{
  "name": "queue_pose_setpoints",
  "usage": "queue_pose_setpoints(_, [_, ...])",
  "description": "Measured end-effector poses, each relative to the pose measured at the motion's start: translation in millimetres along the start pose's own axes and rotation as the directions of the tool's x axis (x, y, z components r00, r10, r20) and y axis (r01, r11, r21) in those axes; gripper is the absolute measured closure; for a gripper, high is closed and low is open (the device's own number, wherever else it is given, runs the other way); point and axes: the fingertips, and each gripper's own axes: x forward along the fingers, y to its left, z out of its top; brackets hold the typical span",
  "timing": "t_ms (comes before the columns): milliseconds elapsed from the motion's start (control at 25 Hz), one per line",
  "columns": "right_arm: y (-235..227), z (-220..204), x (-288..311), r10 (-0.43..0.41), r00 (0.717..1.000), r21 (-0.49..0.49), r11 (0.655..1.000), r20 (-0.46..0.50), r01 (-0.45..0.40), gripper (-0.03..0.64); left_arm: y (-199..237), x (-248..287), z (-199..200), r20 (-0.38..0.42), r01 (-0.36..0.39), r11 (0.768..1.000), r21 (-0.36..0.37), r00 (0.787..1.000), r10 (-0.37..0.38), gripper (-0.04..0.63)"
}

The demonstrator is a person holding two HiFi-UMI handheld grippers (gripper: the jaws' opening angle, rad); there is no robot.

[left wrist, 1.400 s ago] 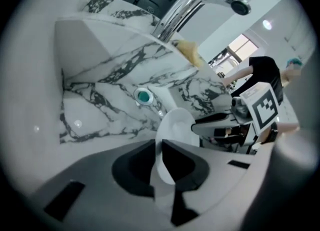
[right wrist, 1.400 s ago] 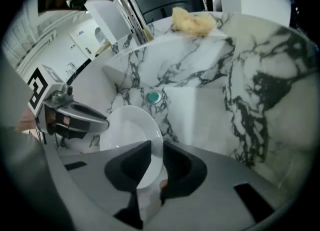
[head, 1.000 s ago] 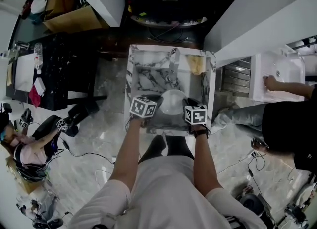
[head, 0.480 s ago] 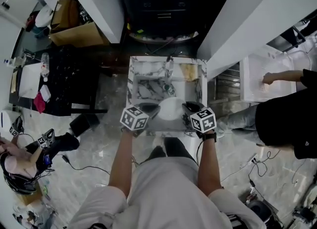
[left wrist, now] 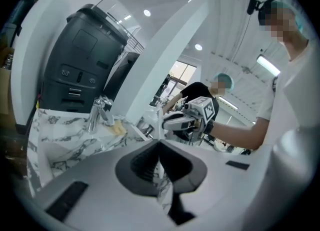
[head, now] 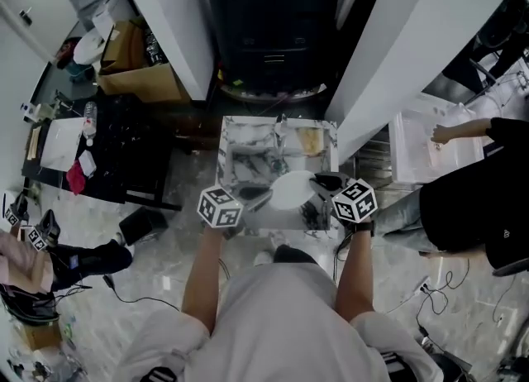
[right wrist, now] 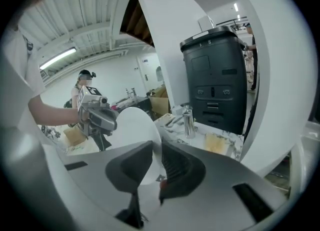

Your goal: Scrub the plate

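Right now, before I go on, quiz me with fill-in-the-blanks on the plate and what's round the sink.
The plate is above the ___.
Its colour is ___.
The yellow sponge lies just right of the chrome ___.
Missing words: sink; white; faucet.

A lab-like workspace: freestanding marble sink unit (head: 225,150), cardboard box (head: 140,83), cluttered black table (head: 124,150), other people (head: 471,198) at neighbouring stations.

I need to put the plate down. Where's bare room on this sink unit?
The basin, left of the faucet, looks bare. The back ledge is crowded: faucet, then sponge to its right. Under the plate is hidden.
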Motion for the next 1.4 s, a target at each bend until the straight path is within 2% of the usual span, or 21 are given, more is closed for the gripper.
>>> queue_pose_setpoints(200, [1, 18, -6, 0.057, 0.995, 0.021, 0.998, 0.080, -0.059, 0.540, 0, -6, 11, 0.071, -0.005, 1.000, -0.013, 0.997, 0.006, 0.580])
queue_pose_setpoints(280, [0, 27, -8, 0.100, 0.988, 0.046, 0.993, 0.121, -0.106, 0.464, 3, -7, 12, 0.093, -0.012, 0.999, -0.037, 0.996, 0.015, 0.580])
queue_pose_setpoints(320, [-3, 31, -10, 0.113, 0.983, 0.057, 0.991, 0.141, -0.122, 0.447, 5, -7, 10, 0.098, -0.017, 0.999, -0.048, 0.995, 0.022, 0.580])
queue_pose_setpoints(480, [-28, 44, -14, 0.111, 0.974, 0.115, 0.984, 0.197, -0.136, 0.428, 14, -12, -4, 0.090, -0.046, 0.995, -0.088, 0.994, 0.054, 0.580])
queue_pose_setpoints(600, [-59, 44, -3, 0.068, 0.988, 0.125, 0.988, 0.138, -0.085, 0.428, 18, -18, -15, 0.086, -0.066, 0.990, -0.126, 0.993, 0.077, 0.580])
queue_pose_setpoints(680, [-84, 36, 12, 0.017, 0.999, 0.075, 0.997, 0.034, -0.020, 0.428, 20, -20, -22, 0.077, -0.077, 0.986, -0.149, 0.993, 0.089, 0.580])
queue_pose_setpoints(760, [-106, 24, 30, -0.024, 0.996, -0.005, 1.000, -0.090, 0.024, 0.428, 24, -20, -29, 0.065, -0.091, 0.982, -0.169, 0.993, 0.103, 0.580])
queue_pose_setpoints(880, [-130, 4, 58, -0.065, 0.957, -0.164, 0.986, -0.283, 0.019, 0.404, 31, -20, -36, 0.055, -0.115, 0.974, -0.197, 0.990, 0.128, 0.580])
queue_pose_setpoints(1000, [-137, -23, 85, -0.064, 0.882, -0.309, 0.947, -0.466, -0.094, 0.388, 38, -22, -39, 0.056, -0.135, 0.963, -0.233, 0.987, 0.152, 0.580])
queue_pose_setpoints(1080, [-146, -40, 103, -0.100, 0.827, -0.404, 0.901, -0.554, -0.161, 0.388, 41, -21, -39, 0.058, -0.143, 0.958, -0.249, 0.985, 0.162, 0.580])
queue_pose_setpoints(1160, [-161, -49, 121, -0.162, 0.793, -0.500, 0.843, -0.587, -0.199, 0.388, 44, -19, -39, 0.051, -0.151, 0.957, -0.247, 0.984, 0.169, 0.580])
queue_pose_setpoints(1240, [-172, -52, 136, -0.213, 0.776, -0.572, 0.790, -0.593, -0.221, 0.385, 46, -17, -42, 0.038, -0.160, 0.957, -0.240, 0.984, 0.174, 0.580])
queue_pose_setpoints(1320, [-179, -58, 147, -0.238, 0.759, -0.604, 0.759, -0.605, -0.243, 0.379, 47, -17, -46, 0.034, -0.167, 0.954, -0.250, 0.983, 0.181, 0.580])
queue_pose_setpoints(1400, [-183, -65, 155, -0.240, 0.750, -0.607, 0.751, -0.617, -0.260, 0.380, 51, -18, -47, 0.046, -0.171, 0.949, -0.264, 0.981, 0.190, 0.580])
